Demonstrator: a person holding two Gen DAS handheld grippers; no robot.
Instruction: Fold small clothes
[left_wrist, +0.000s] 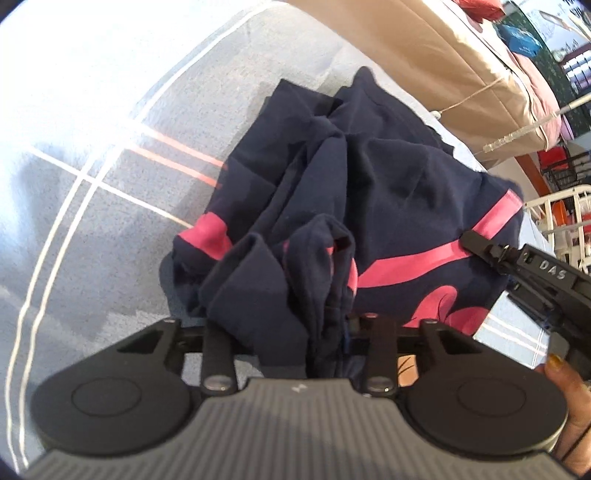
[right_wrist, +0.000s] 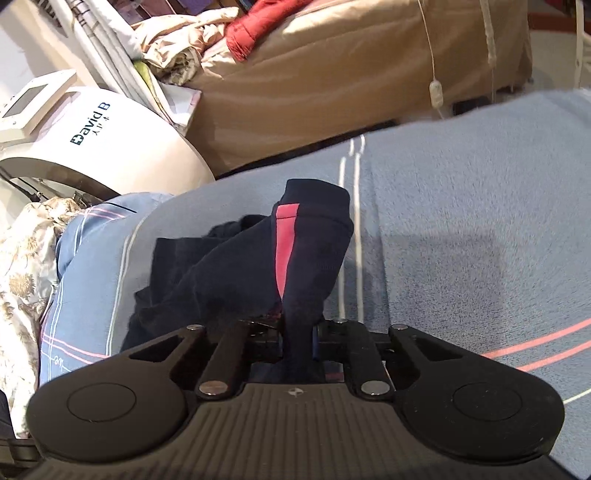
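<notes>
Two grippers pinch the navy garment (left_wrist: 369, 192): left gripper (left_wrist: 325, 332) on a bunched edge, right gripper (right_wrist: 299, 332) on the pink-striped hem. It lies crumpled mid-blanket (left_wrist: 92, 221), so I judge no fold made yet.

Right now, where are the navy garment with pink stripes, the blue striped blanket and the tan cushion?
Navy garment with pink stripes (left_wrist: 391, 184): left wrist view, crumpled navy middle.
Blue striped blanket (right_wrist: 480, 192): right wrist view, bare part right of the garment.
Tan cushion (right_wrist: 332, 74): right wrist view, front face.
</notes>
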